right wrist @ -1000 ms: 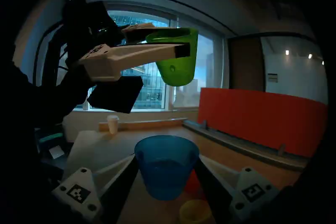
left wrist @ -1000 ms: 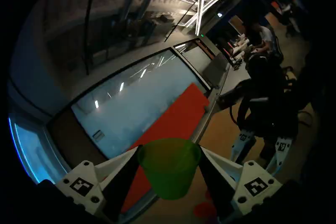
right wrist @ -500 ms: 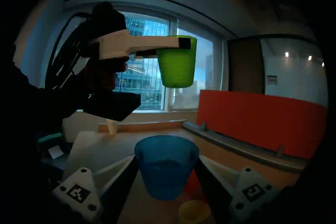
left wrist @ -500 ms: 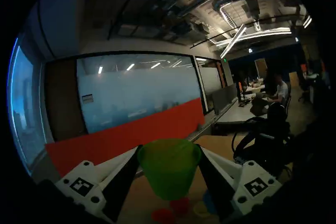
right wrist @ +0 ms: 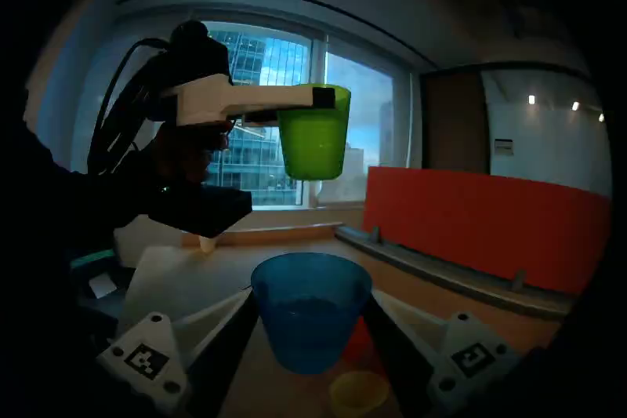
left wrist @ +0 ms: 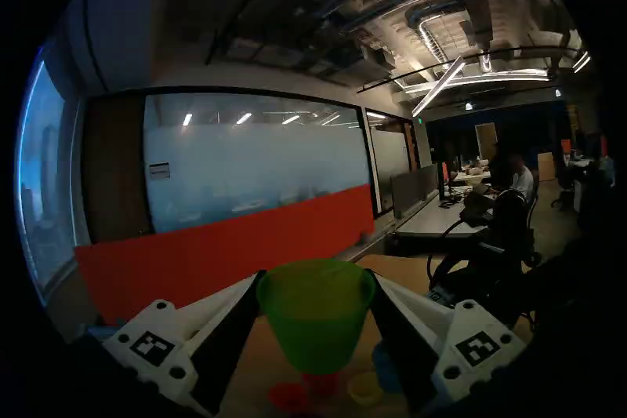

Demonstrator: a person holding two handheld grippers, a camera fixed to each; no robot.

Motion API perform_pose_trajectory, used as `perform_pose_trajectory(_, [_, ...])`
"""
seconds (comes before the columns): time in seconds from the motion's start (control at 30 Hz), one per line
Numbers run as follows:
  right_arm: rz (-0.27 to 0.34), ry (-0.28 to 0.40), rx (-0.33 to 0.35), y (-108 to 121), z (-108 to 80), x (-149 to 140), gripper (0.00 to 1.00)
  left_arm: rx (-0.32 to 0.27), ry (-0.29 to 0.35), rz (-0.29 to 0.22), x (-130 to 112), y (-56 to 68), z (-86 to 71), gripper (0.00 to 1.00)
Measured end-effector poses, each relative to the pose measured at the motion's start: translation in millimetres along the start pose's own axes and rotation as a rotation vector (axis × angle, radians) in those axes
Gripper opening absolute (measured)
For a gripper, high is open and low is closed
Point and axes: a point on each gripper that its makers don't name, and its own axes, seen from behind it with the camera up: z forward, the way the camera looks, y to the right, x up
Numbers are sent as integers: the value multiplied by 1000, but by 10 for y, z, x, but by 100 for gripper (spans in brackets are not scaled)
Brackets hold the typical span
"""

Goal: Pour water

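My left gripper (left wrist: 315,316) is shut on a green plastic cup (left wrist: 316,312), which stands upright between its fingers. In the right gripper view that green cup (right wrist: 313,132) hangs upright in the air, up and to the left, held by the left gripper (right wrist: 313,100) and a hand behind it. My right gripper (right wrist: 310,322) is shut on a translucent blue cup (right wrist: 310,310) with a little water in its bottom. The blue cup is upright, lower than the green one and nearer to me.
Small red (left wrist: 288,395), yellow (left wrist: 364,387) and blue (left wrist: 386,363) cups stand on the wooden table (right wrist: 259,379) below. A yellow cup (right wrist: 358,393) and a red cup (right wrist: 358,342) sit behind the blue cup. An orange partition (right wrist: 486,230) runs along the table's right; windows (right wrist: 259,151) lie behind. People sit at desks (left wrist: 509,183) far off.
The green cup has gone from tilted over the blue cup back to upright, and the left gripper has levelled out and moved slightly left. The blue cup has stayed put.
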Motion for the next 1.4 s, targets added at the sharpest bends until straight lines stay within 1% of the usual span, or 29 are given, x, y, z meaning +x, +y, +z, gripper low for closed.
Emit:
perform_pose_trajectory(0.3, [2, -28, -17, 60, -122, -52, 89, 5, -14, -31, -212, -7, -69, 90])
perform_pose_trajectory(0.4, [3, -37, -31, 111, -186, -62, 89, 8, -19, -41, -271, -9, -99, 90])
perform_pose_trajectory(0.6, [6, -46, -64, 233, -338, -50, 89, 0, -36, -68, -433, 30, -157, 90])
perform_pose_trajectory(0.87, [-1, -73, -105, 393, -555, -73, 89, -2, -61, -71, -684, 65, -215, 90])
perform_pose_trajectory(1.0, [-5, -86, -126, 479, -647, -76, 89, -2, -72, -74, -809, 62, -236, 90])
perform_pose_trajectory(1.2, [0, -78, -162, 620, -772, 12, 89, -11, -87, -76, -984, 79, -265, 90])
perform_pose_trajectory(1.4, [-4, -79, -196, 743, -897, 61, 89, -18, -101, -62, -1106, 107, -327, 90])
